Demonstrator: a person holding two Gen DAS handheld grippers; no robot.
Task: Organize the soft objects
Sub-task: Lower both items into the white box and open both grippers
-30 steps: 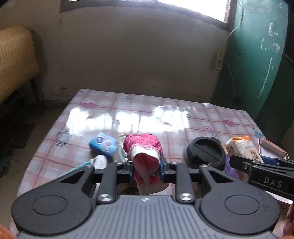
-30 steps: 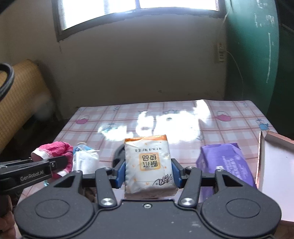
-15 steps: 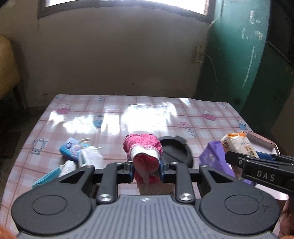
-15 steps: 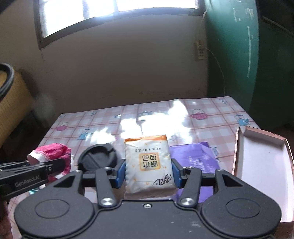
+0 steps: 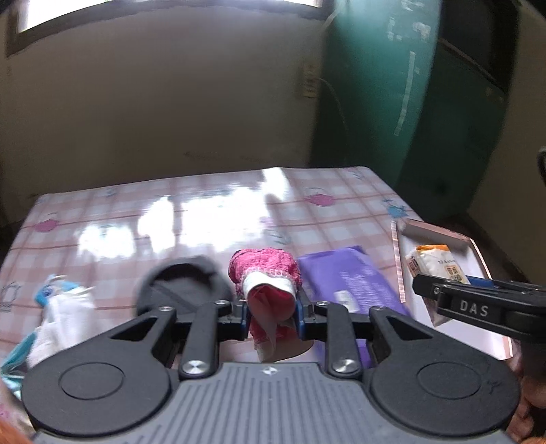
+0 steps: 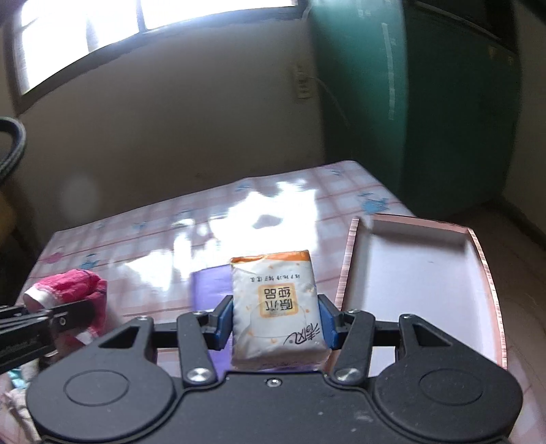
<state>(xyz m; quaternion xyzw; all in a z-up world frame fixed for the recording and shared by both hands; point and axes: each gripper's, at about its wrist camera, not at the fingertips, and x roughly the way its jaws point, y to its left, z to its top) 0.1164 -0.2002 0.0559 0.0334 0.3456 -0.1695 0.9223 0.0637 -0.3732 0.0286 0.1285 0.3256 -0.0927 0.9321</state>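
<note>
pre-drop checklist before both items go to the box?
1. Left gripper jaws clamped on pink sock: ok.
2. Right gripper jaws clamped on tissue pack: ok.
3. Pink box open, nothing inside: ok.
4. Tissue pack over the box: not ok, it sits left of the rim.
5. Purple pack clear of the box: ok.
6. Grippers apart, no contact: ok.

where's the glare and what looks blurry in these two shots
Left wrist view: window glare washes out the tablecloth; the black lid and white cloth at left are smeared by motion blur, while the pink sock is sharp. Right wrist view: the window is blown out, glare streaks the cloth, and the tissue pack is crisp.
</note>
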